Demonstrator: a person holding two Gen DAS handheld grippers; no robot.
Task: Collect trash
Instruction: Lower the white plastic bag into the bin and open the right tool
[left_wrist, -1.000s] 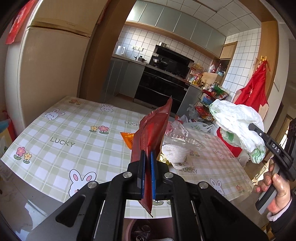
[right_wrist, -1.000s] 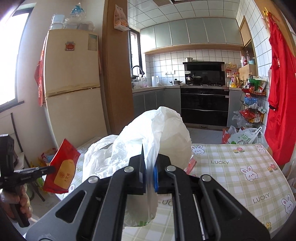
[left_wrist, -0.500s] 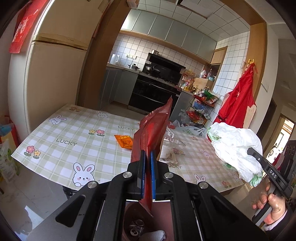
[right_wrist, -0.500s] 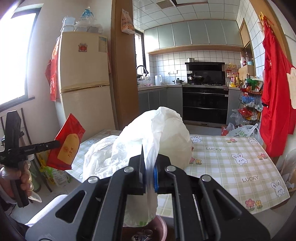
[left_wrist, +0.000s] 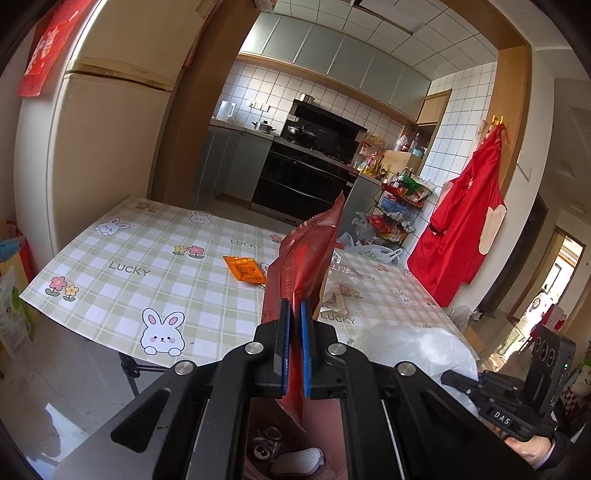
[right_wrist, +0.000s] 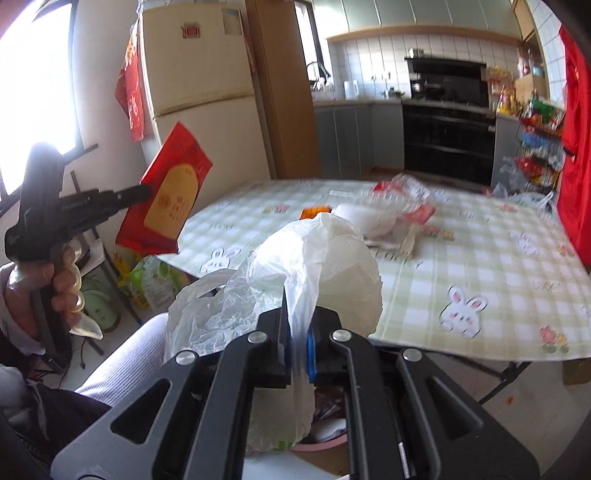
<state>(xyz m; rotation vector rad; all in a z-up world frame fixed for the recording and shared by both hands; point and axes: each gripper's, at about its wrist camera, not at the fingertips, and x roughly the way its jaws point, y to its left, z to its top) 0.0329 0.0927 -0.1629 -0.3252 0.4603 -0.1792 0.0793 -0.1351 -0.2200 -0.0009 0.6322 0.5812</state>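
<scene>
Daylight illuminates both views. In the right wrist view, a window (right_wrist: 33, 92) at 10 o'clock is overexposed to white and washes out the adjacent wall. This view shows motion blur across the table (right_wrist: 480, 258) and the kitchen at 2 o'clock. The left wrist view is sharp. Both views exhibit fisheye curvature and black vignetting at the corners.

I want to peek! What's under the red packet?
Below the red packet, held in the left gripper, sits a pinkish bin with crumpled scraps inside. The gripper covers the bin's other parts.
</scene>
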